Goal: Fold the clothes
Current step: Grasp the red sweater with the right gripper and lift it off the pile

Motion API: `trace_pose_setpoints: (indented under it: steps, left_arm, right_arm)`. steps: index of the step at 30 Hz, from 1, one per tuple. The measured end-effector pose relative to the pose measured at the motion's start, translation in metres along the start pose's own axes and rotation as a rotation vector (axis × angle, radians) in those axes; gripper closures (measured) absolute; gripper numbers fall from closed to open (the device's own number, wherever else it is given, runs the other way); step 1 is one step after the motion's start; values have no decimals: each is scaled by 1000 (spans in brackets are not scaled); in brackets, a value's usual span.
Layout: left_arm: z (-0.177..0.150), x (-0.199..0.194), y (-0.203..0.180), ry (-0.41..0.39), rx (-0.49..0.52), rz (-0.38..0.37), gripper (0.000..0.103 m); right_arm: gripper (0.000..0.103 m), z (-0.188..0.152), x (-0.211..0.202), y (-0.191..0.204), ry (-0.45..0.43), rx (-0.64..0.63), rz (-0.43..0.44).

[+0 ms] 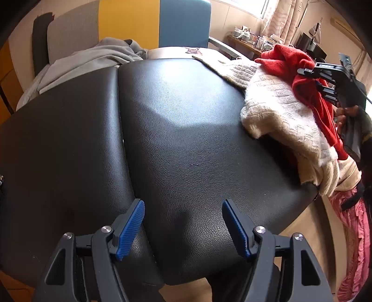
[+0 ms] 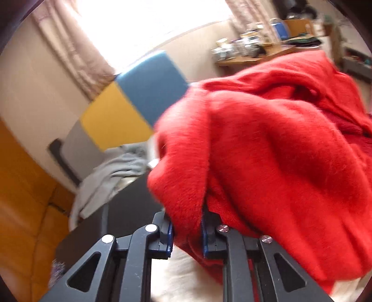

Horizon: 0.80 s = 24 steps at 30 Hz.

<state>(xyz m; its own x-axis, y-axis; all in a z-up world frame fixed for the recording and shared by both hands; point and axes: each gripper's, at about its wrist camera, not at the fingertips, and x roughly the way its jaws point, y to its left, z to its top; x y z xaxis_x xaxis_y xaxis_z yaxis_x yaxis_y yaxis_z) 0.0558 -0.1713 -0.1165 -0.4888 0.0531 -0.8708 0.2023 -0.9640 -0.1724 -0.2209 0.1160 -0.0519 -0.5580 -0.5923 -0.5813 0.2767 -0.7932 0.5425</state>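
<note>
Red sweater (image 2: 267, 151) folds bury the clamped right gripper's (image 2: 186, 232) blue pads.

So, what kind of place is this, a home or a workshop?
Most likely a home room. Curtains hang at a bright window, a wooden side table is crowded with jars, and loose clothes such as a red sweater lie on a black padded table.

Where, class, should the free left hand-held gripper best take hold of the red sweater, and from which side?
The red sweater is bunched on the cream knit; the right hand-held gripper pinches one fold. Probably grip the loose edge hanging off the table side, approaching across the bare black table with the left hand-held gripper.
</note>
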Motion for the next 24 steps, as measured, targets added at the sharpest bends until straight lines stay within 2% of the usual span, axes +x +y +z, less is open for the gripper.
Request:
trace_pose_setpoints:
  steps: [3, 8, 10, 13, 15, 16, 17, 19, 24]
  left_arm:
    - [3, -10, 5, -23, -10, 9, 32]
    - [9, -33, 17, -71, -31, 25, 32]
    - [12, -38, 23, -71, -59, 6, 34]
    - [22, -44, 22, -79, -66, 7, 37]
    - [32, -51, 11, -93, -30, -9, 38]
    - [38, -54, 3, -108, -3, -8, 38]
    - [45, -57, -7, -124, 26, -7, 38]
    - [59, -61, -29, -155, 86, -14, 38]
    - [100, -53, -106, -210, 251, -59, 39]
  right_arm:
    - [86, -13, -4, 24, 40, -5, 149]
    - [86, -67, 11, 81, 162, -100, 275]
    - [86, -94, 15, 90, 194, -117, 281]
    - [84, -129, 10, 93, 189, -165, 208]
    - [74, -151, 4, 93, 179, -202, 154]
    - [62, -157, -3, 90, 180, -196, 145]
    - [44, -160, -10, 85, 178, -176, 150]
    - [31, -165, -24, 75, 157, -140, 157]
    - [28, -172, -72, 44, 93, -111, 114]
